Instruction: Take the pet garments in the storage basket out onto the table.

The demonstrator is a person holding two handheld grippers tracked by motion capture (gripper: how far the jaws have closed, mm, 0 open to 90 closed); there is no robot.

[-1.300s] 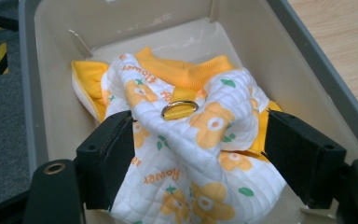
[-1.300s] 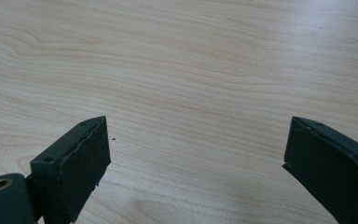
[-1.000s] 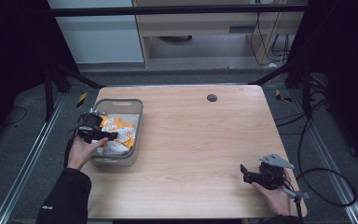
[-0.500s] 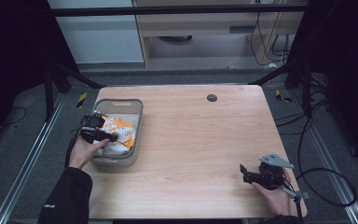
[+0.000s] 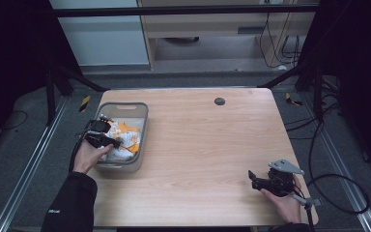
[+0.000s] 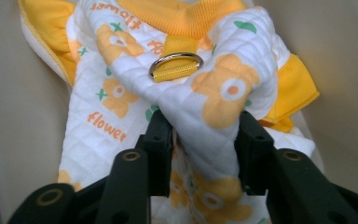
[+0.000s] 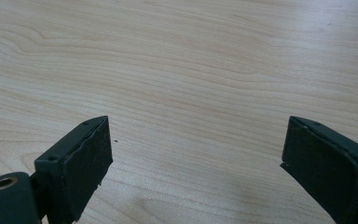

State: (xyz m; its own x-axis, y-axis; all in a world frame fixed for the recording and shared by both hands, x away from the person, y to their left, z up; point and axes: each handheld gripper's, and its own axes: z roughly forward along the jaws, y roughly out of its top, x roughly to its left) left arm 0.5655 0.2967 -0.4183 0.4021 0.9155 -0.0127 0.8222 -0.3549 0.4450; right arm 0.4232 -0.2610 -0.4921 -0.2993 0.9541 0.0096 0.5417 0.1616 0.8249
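A grey plastic bin (image 5: 125, 105) stands at the table's left edge. Inside it lies a quilted white garment (image 5: 125, 137) with orange flowers, orange trim and a metal D-ring (image 6: 176, 62). My left gripper (image 5: 107, 140) reaches into the bin. In the left gripper view its jaws stand on either side of a raised fold of the garment (image 6: 214, 107), and my left gripper (image 6: 205, 121) is shut on that fold. Near the table's front right corner my right gripper (image 5: 252, 178) rests low, and in its own view my right gripper (image 7: 196, 140) is open over bare wood.
A wooden table (image 5: 198, 145) carries a small dark round disc (image 5: 219, 101) near its far edge. A cable (image 5: 338, 193) trails off the right side from the right gripper. Dark frame posts and floor rails surround the table.
My left gripper has shifted slightly toward the near side of the bin, down onto the garment. The right gripper has not moved.
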